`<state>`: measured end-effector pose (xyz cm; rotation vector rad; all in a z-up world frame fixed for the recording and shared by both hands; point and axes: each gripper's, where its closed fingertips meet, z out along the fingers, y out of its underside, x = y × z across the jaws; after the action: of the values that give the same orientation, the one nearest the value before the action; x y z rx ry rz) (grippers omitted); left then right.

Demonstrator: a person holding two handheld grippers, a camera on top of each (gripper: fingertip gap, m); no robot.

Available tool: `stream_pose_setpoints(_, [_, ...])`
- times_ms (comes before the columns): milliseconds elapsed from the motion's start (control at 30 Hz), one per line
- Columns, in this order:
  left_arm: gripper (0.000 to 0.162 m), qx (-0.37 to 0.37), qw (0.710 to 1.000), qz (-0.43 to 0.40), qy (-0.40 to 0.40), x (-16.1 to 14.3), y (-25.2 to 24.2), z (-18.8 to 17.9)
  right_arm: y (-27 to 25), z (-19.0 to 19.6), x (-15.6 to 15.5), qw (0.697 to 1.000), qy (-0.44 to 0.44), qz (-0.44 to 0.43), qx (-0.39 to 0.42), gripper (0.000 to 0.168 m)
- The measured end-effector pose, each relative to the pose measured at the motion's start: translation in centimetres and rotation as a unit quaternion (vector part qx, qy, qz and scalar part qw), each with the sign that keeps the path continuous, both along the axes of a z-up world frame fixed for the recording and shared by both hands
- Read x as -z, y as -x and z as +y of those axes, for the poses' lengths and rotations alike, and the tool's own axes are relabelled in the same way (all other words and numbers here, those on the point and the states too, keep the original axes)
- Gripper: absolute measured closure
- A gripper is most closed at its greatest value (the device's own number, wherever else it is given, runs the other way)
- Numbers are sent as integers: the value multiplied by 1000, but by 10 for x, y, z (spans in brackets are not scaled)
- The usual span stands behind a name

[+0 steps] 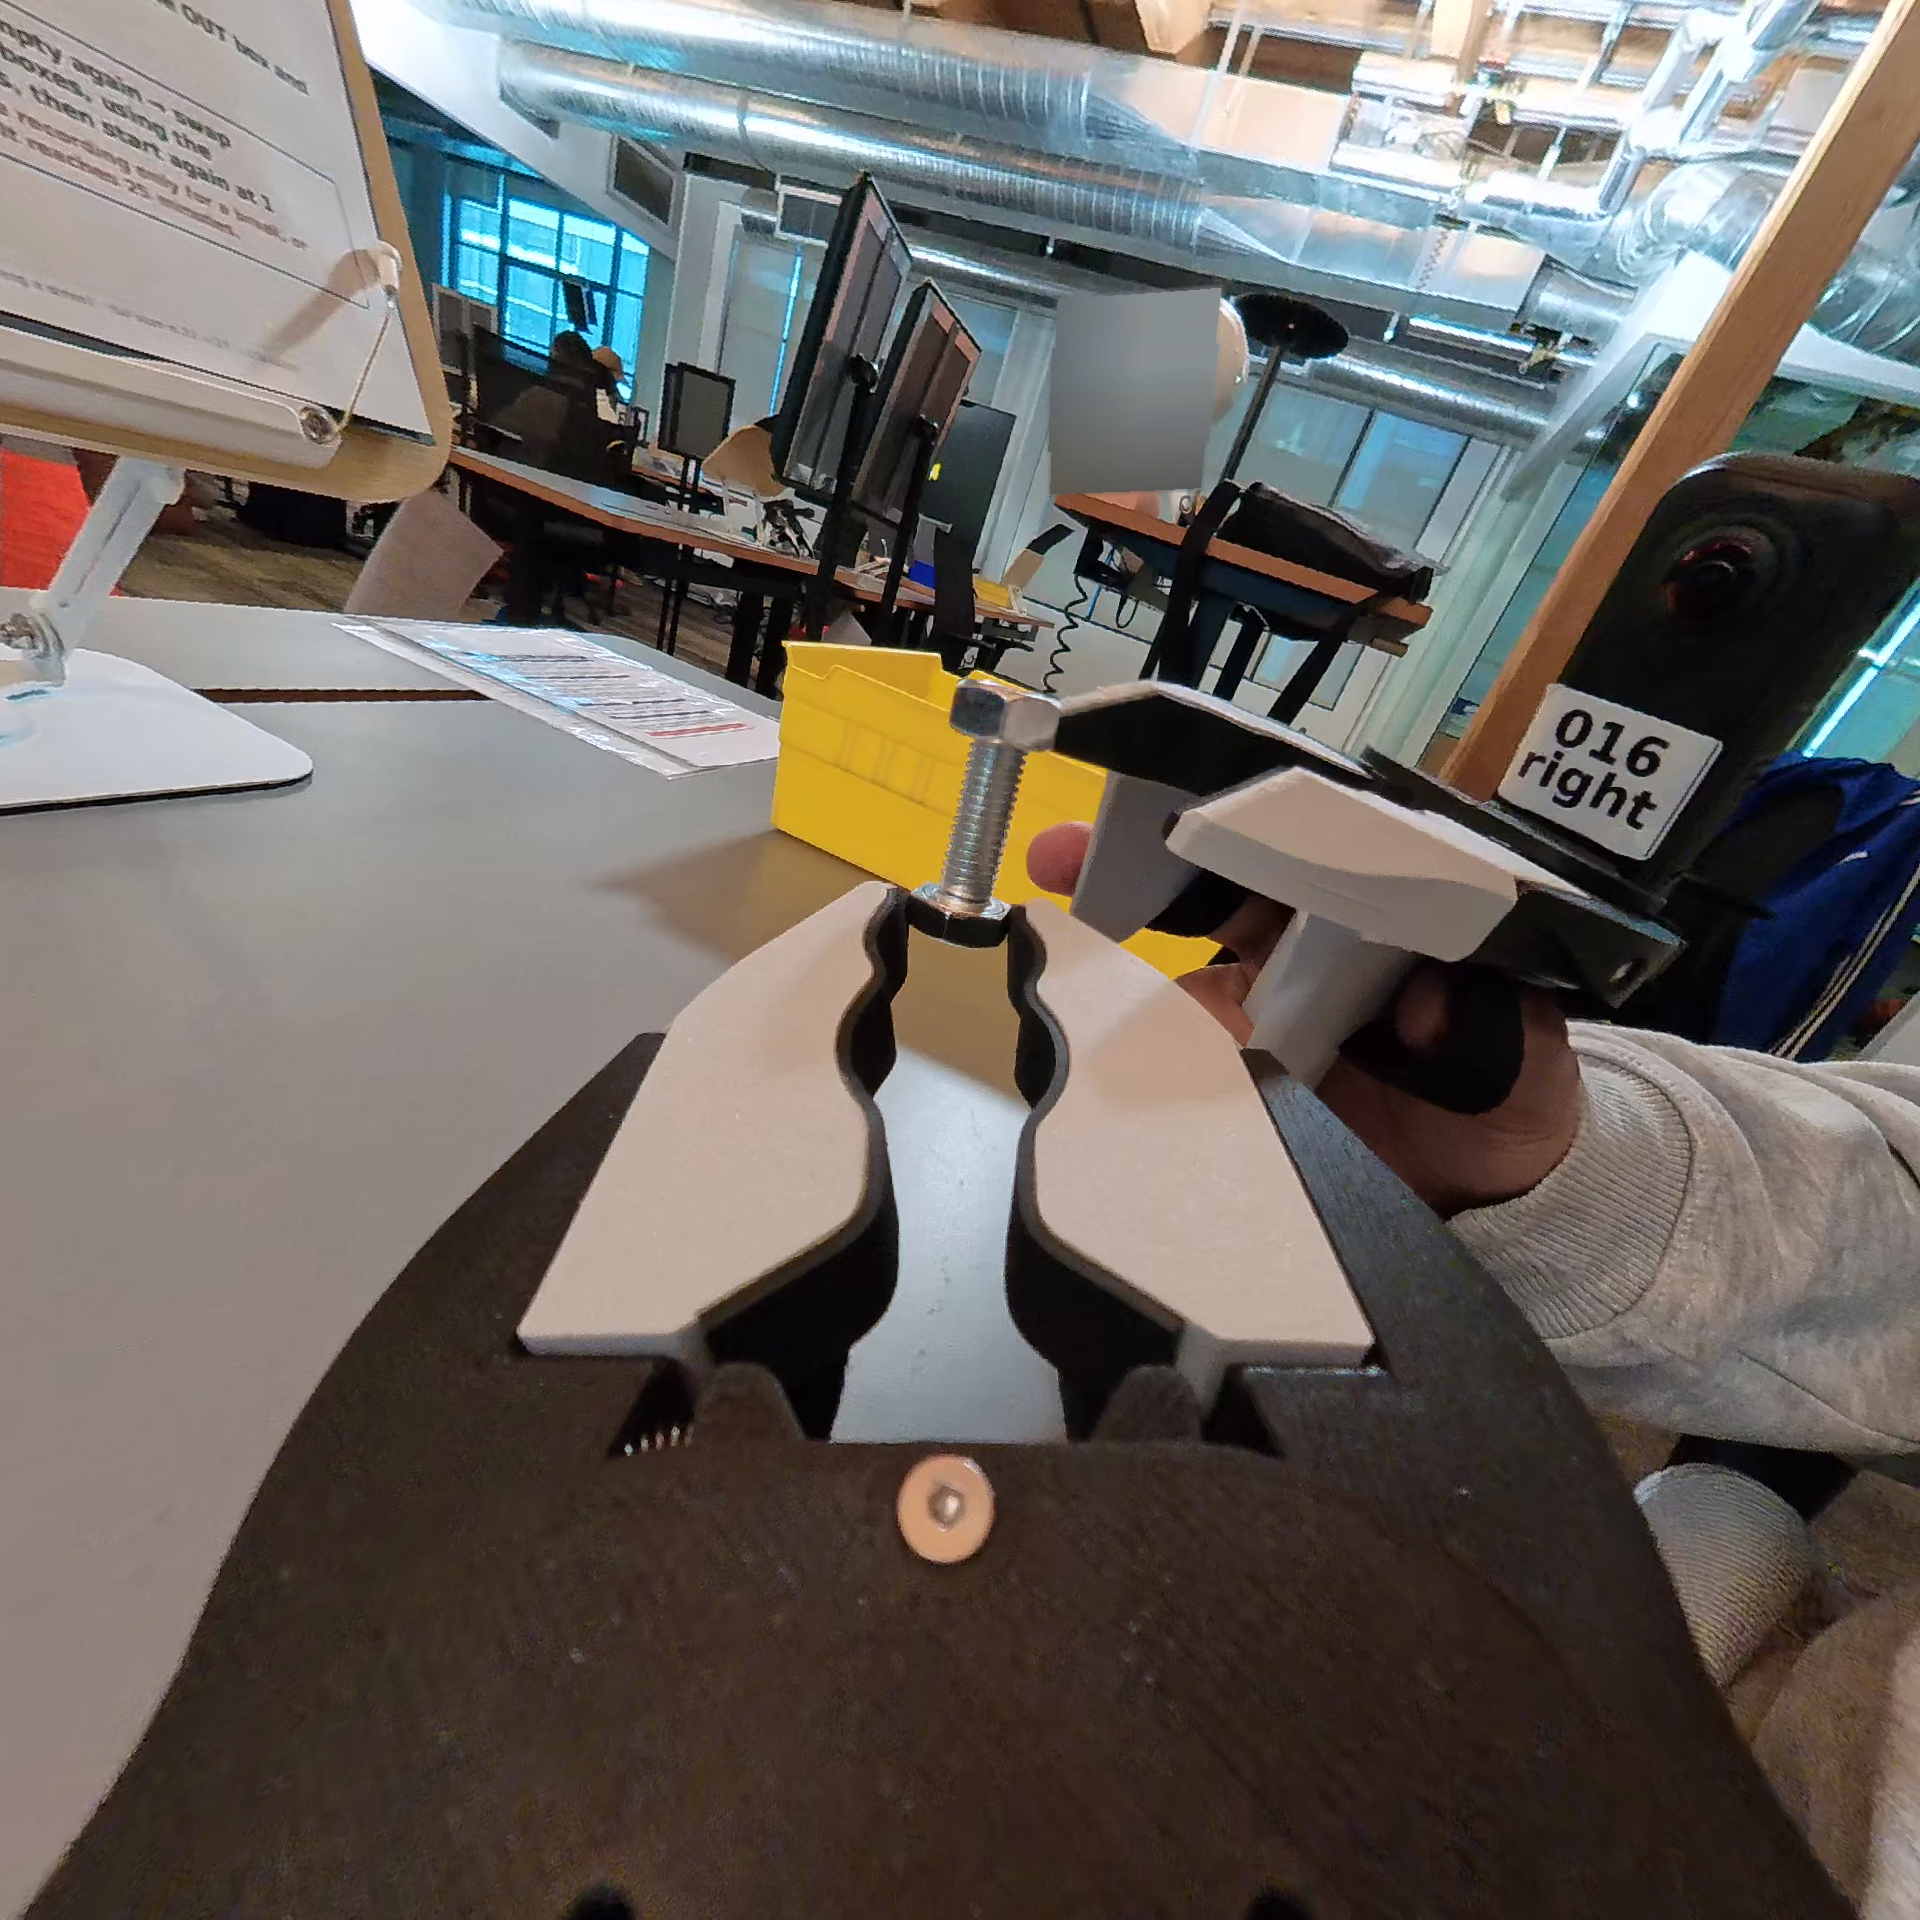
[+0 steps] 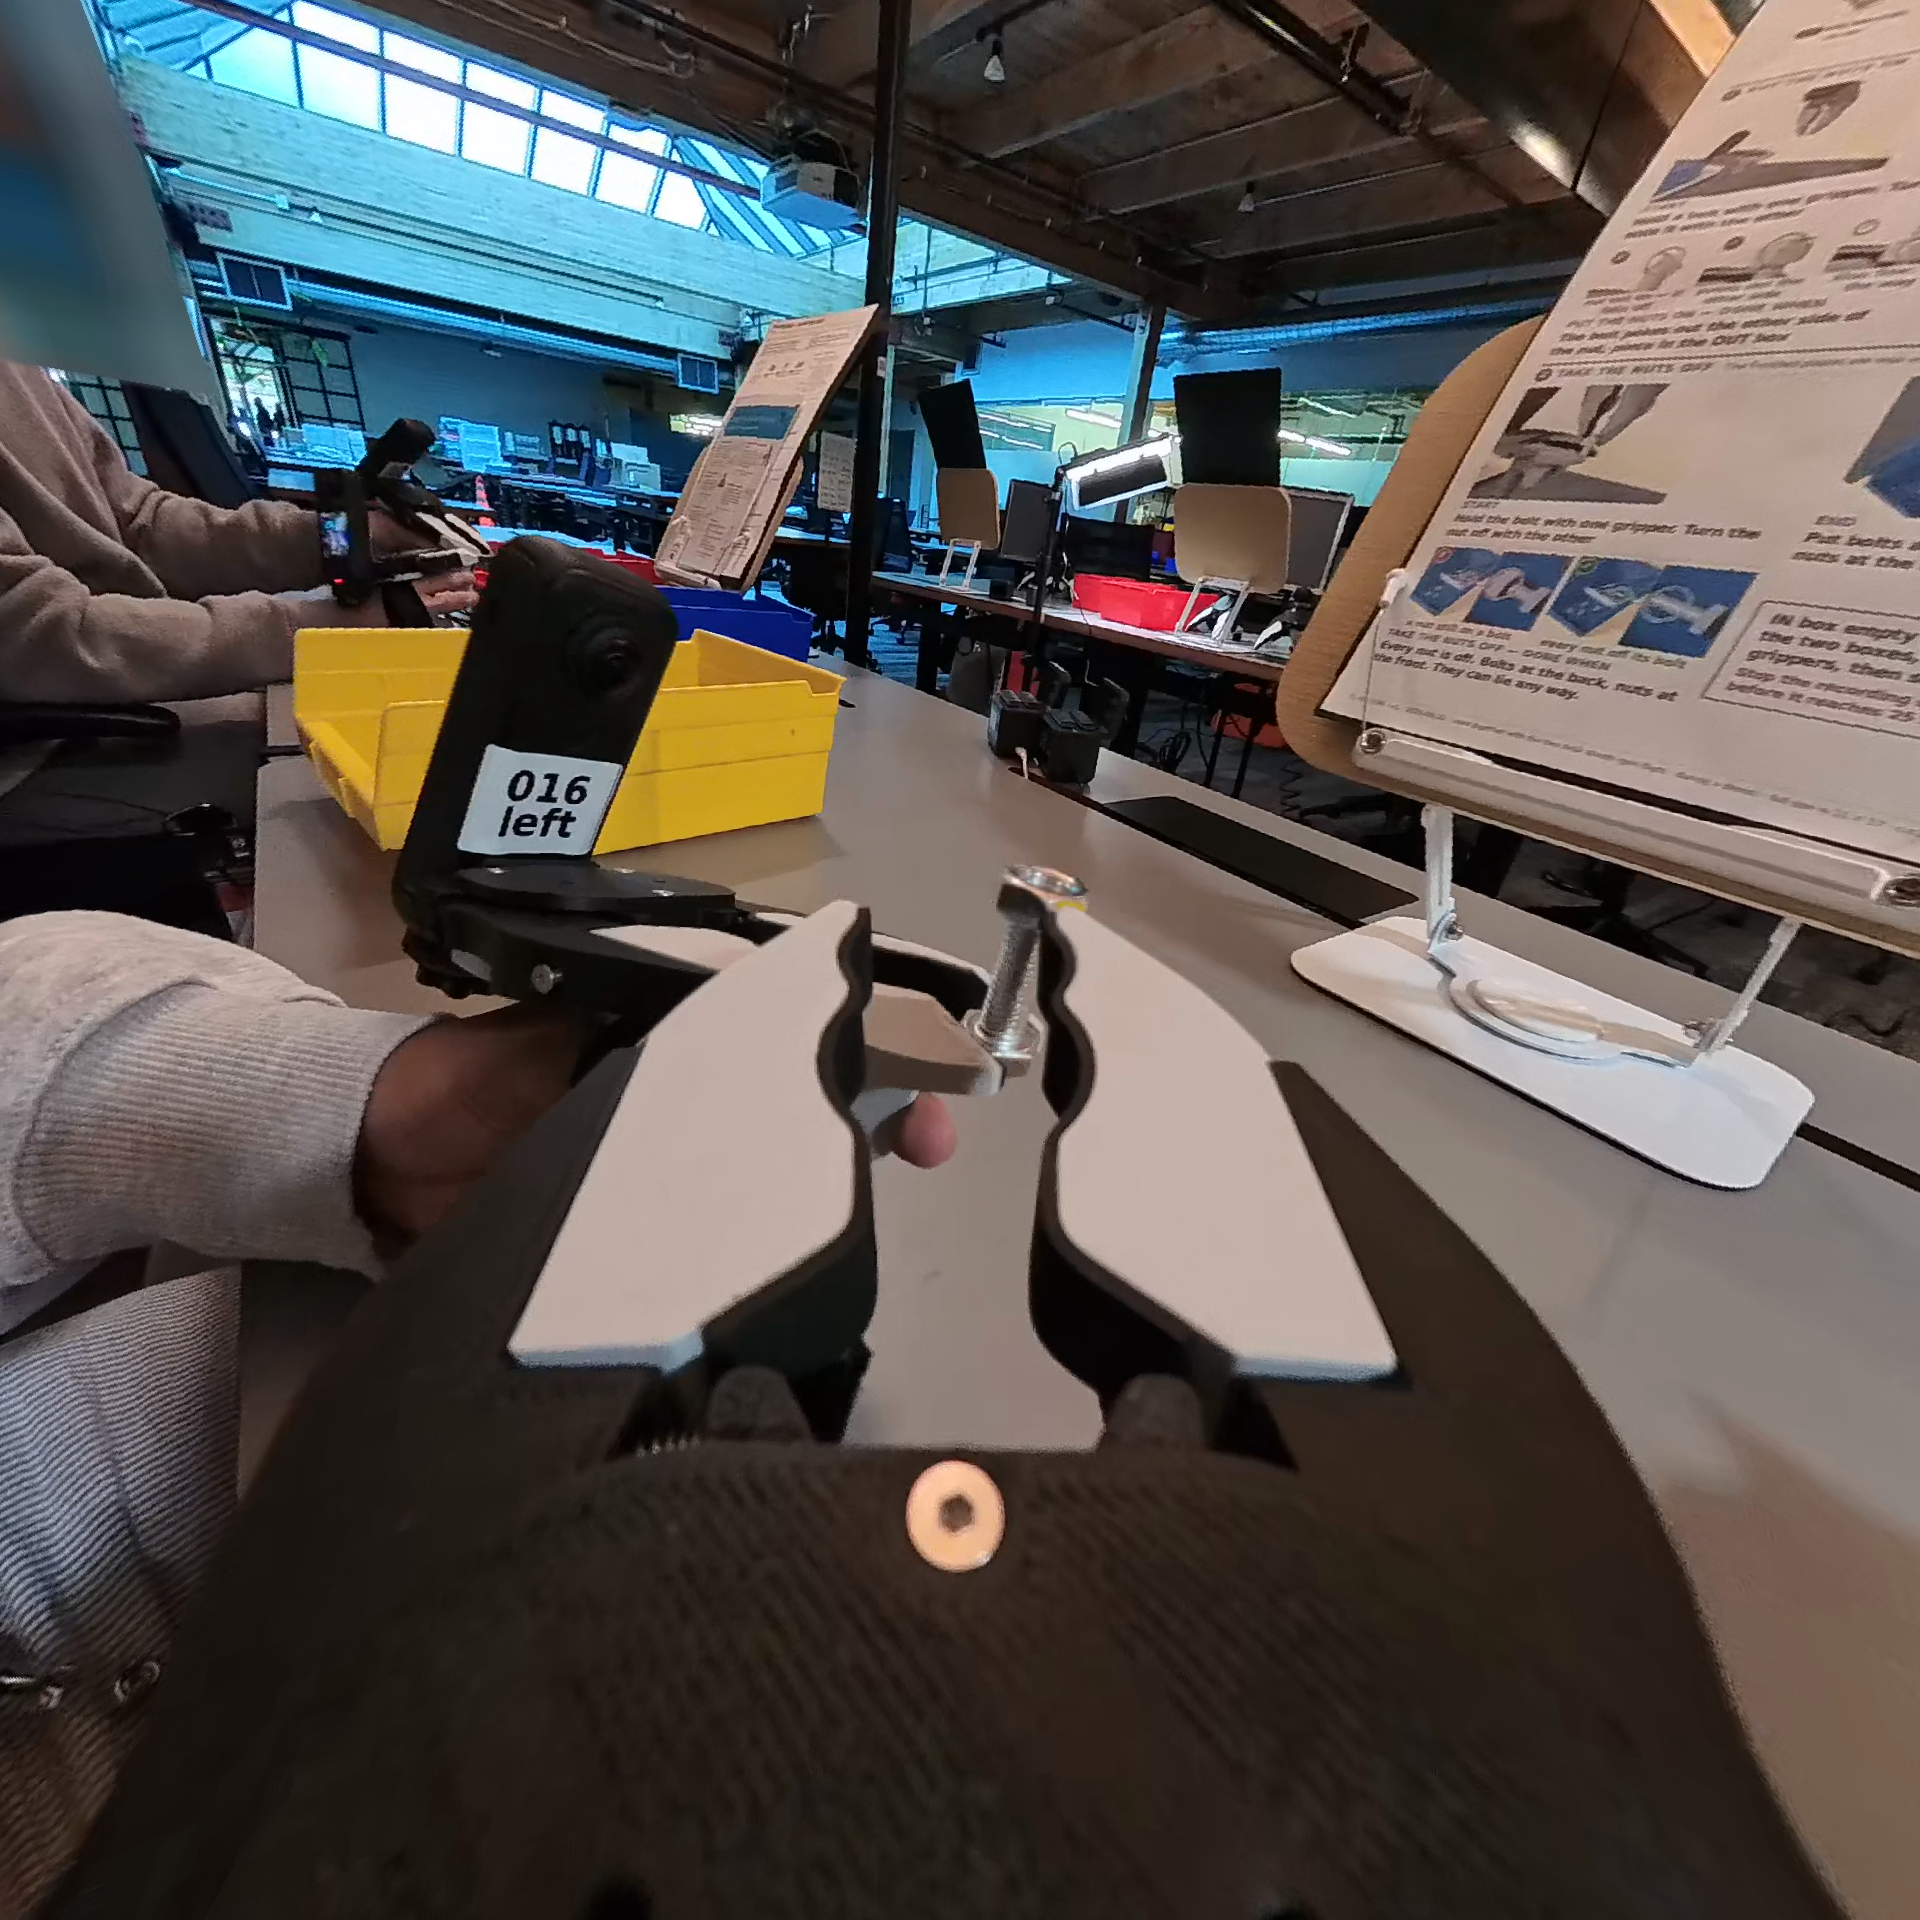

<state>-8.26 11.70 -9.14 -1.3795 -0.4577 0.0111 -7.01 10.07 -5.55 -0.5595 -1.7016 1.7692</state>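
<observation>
A silver bolt (image 1: 977,821) stands upright above the grey table (image 1: 364,987), hex head on top. My left gripper (image 1: 956,916) is shut on the dark nut (image 1: 957,923) at the bolt's lower end. My right gripper (image 1: 1112,790) comes in from the right, held in a hand. Its far fingertip (image 1: 1070,727) touches the bolt head (image 1: 1003,712). In the right wrist view the right gripper (image 2: 961,925) is open. The bolt head (image 2: 1042,888) sits by its right fingertip (image 2: 1075,940). The left gripper (image 2: 987,1060) holds the nut (image 2: 1006,1039) there.
A yellow bin (image 1: 883,769) stands just behind the bolt; it also shows in the right wrist view (image 2: 727,727), with a blue bin (image 2: 758,618) behind it. A document stand with a white base (image 2: 1558,1049) is on the table. A laminated sheet (image 1: 582,686) lies flat. Another person's sleeve (image 2: 125,540) is at the far left. Less than 4 cm separates the two grippers' tips.
</observation>
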Motion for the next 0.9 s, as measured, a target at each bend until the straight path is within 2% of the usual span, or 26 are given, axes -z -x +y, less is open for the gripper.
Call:
stream_pose_setpoints(133, [143,-1,1000,0,0,0,0,0,1,2,-2,1000,4,4,7,135])
stream_pose_setpoints(400, [143,7,1000,6,5,1,-3,2,4,2,-1,1000,11,-2,13,118])
stream_pose_setpoints(700, [143,0,1000,0,-1,0,1,-1,0,-1,-1,1000,9,-3,0,130])
stream_pose_setpoints(900, [143,3,1000,6,6,0,-2,1,3,2,-3,1000,17,1,10,124])
